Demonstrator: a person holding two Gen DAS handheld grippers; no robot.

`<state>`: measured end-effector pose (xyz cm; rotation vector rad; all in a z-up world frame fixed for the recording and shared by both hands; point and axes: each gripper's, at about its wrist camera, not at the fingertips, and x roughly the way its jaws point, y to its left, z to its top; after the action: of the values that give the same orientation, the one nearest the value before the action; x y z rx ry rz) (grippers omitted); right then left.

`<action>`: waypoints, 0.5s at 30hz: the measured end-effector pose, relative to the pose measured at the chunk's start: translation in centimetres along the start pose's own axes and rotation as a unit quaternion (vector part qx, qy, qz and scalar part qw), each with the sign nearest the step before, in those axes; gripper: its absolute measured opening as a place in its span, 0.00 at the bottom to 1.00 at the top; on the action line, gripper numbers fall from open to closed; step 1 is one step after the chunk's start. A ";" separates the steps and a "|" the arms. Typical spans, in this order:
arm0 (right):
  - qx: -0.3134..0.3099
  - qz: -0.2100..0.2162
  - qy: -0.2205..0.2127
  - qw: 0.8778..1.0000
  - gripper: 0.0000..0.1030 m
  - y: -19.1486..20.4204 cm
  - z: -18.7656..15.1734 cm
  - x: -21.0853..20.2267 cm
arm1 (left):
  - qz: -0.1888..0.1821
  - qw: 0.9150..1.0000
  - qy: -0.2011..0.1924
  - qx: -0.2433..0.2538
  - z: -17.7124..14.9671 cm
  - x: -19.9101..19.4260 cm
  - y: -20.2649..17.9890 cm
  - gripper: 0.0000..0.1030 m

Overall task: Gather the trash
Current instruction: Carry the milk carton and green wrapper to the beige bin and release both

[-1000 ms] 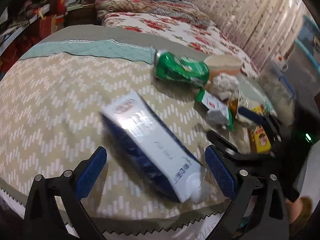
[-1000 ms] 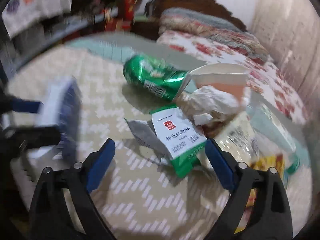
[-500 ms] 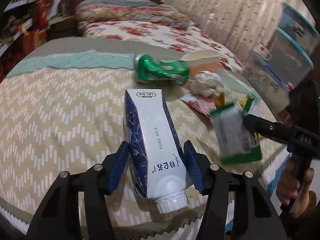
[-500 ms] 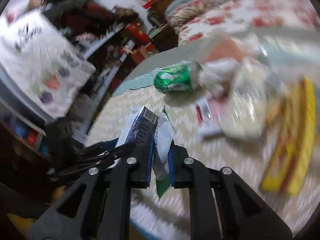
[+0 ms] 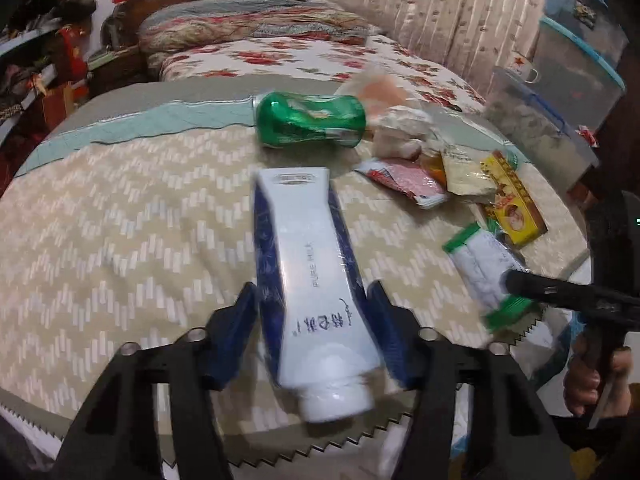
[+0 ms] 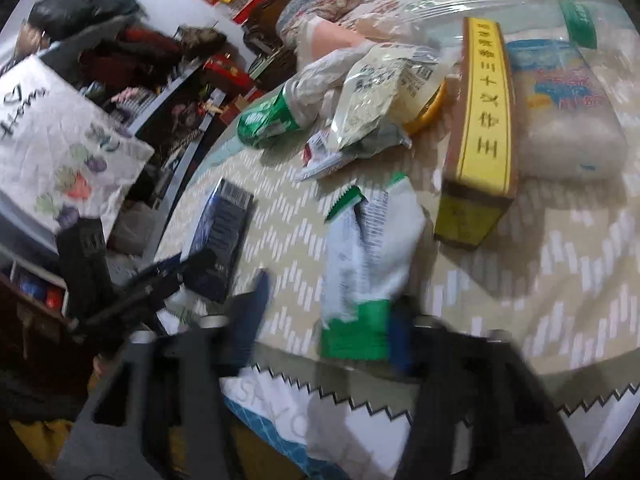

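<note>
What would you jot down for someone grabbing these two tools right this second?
Left hand-held gripper: shut on the milk carton.
Right hand-held gripper: appears to grip the green-and-white packet by its green end; the view is blurred.
Still on the table: green can, yellow box, red wrapper, crumpled bags.
Done: two items picked.
Left: bin them, no bin in view, then collect the rest.

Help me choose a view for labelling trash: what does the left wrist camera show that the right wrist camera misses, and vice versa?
Left only: the milk carton's white front and cap, stacked storage bins. Right only: a white bag beside the yellow box, a fruit-print cloth bag. Both: carton, green can, yellow box, green-and-white packet.
</note>
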<state>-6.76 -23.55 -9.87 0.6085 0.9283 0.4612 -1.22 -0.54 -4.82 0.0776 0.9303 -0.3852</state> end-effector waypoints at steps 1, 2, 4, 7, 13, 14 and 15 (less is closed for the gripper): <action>0.001 0.002 0.004 1.000 0.14 0.2 0.0 0.1 | 0.010 1.000 -0.005 0.009 0.0 -0.2 -0.3 0.50; 0.003 0.007 0.003 1.000 0.08 -0.1 -0.1 -0.1 | 0.008 1.000 -0.009 0.011 0.0 -0.5 -0.5 0.50; 0.011 0.037 -0.002 0.999 0.06 -0.7 0.4 -1.1 | -0.028 0.999 -0.023 0.005 0.4 -1.9 -0.8 0.49; 0.014 0.082 -0.028 0.996 0.06 -1.4 0.7 -3.7 | -0.068 0.996 -0.048 0.020 2.2 -3.9 -2.9 0.49; 0.035 0.134 -0.139 0.981 0.06 -5.7 2.3 -12.8 | -0.184 0.976 -0.041 0.106 8.6 -4.2 -13.4 0.49; 0.039 0.116 -0.169 0.978 0.06 -7.2 2.4 -15.1 | -0.199 0.972 -0.037 0.120 9.5 -3.8 -15.4 0.49; 0.043 0.098 -0.188 0.976 0.06 -8.4 2.5 -16.7 | -0.222 0.964 -0.028 0.142 10.7 -3.2 -18.5 0.49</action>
<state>-12.51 -40.63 -4.38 0.8376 0.5303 0.4626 -1.24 -19.25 5.96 0.1193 0.8266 -0.9337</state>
